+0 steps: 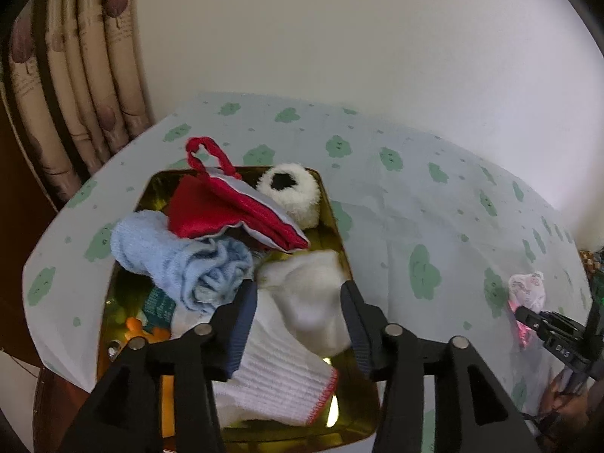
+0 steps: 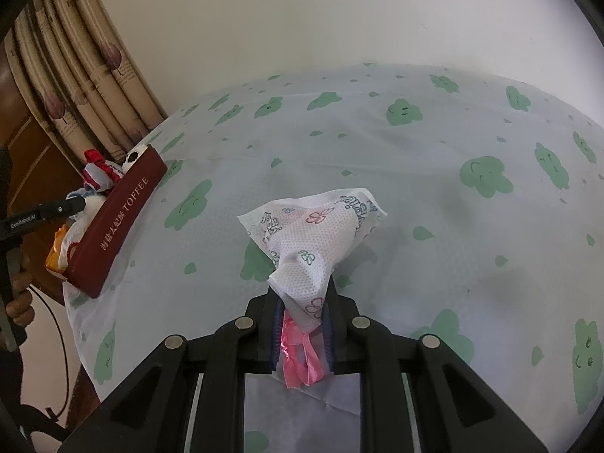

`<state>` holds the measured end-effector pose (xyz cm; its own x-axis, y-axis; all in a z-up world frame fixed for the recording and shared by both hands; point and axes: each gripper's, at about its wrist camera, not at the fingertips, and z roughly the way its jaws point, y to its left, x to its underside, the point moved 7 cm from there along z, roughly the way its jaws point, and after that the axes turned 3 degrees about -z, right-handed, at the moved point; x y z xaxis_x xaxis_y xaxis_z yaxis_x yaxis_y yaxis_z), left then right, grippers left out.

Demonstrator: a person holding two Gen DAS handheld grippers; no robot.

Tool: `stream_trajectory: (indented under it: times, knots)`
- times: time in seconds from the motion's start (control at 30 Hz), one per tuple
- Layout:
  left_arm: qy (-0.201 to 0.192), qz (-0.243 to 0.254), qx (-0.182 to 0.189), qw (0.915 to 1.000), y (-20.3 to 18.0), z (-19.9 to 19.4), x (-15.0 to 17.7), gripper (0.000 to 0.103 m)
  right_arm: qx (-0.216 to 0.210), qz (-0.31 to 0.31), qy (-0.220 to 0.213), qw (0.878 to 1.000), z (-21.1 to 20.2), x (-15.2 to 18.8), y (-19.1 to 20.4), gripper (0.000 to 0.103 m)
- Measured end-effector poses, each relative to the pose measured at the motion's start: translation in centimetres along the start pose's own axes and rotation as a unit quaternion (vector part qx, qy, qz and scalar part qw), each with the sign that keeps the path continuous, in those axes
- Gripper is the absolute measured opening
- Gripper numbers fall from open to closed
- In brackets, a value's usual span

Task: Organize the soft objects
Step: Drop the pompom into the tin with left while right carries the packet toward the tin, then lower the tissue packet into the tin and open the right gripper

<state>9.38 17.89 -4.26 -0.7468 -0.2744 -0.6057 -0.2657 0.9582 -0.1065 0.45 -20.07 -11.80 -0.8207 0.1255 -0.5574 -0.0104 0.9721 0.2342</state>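
Observation:
A gold-lined tin box (image 1: 336, 222) sits on the table and holds a red cloth pouch (image 1: 226, 207), a light blue towel (image 1: 177, 260), white socks (image 1: 298, 321) and a white fluffy toy (image 1: 294, 192). My left gripper (image 1: 298, 302) hovers open just above the white socks. My right gripper (image 2: 302, 317) is shut on a white printed pouch with a pink ribbon (image 2: 313, 234) and holds it above the tablecloth, right of the box. The box's red side (image 2: 117, 226) shows in the right wrist view. The pouch also shows in the left wrist view (image 1: 526, 288).
The table is covered by a pale cloth with green cloud prints (image 2: 434, 151). Striped curtains (image 1: 83, 87) hang at the back left by a plain wall. The table's left edge drops off beside the box.

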Motion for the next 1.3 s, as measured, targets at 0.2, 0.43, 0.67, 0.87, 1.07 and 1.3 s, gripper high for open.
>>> stream_trajectory:
  times: [0.2, 0.43, 0.67, 0.87, 1.07, 1.3]
  knots:
    - [-0.011, 0.014, -0.02, 0.9996, -0.1, -1.2, 0.1, 0.053, -0.001, 0.001, -0.001, 1.0, 0.0, 0.0, 0.0, 0.017]
    - [-0.026, -0.024, -0.003, 0.9994, -0.5, -4.5, 2.4, 0.053, -0.004, 0.009, -0.004, 1.0, -0.1, 0.0, -0.2, 0.017]
    - [-0.039, -0.035, -0.041, 0.9978, 0.7, -7.9, 6.6, 0.053, -0.004, 0.005, -0.009, 1.0, -0.3, -0.1, -0.1, 0.017]
    - [-0.04, -0.044, -0.085, 0.9946, 4.1, -9.3, 9.0, 0.053, -0.001, -0.013, -0.007, 1.0, -1.2, -0.1, 1.9, 0.017]
    - [-0.034, -0.063, -0.083, 0.994, 6.2, -9.6, 9.9, 0.053, -0.031, -0.095, -0.018, 0.995, -2.9, -1.3, 10.4, 0.017]
    - [-0.019, -0.074, -0.087, 0.9933, 7.2, -9.7, 10.5, 0.053, -0.11, -0.152, -0.004, 0.982, -2.3, -2.8, 21.1, 0.019]
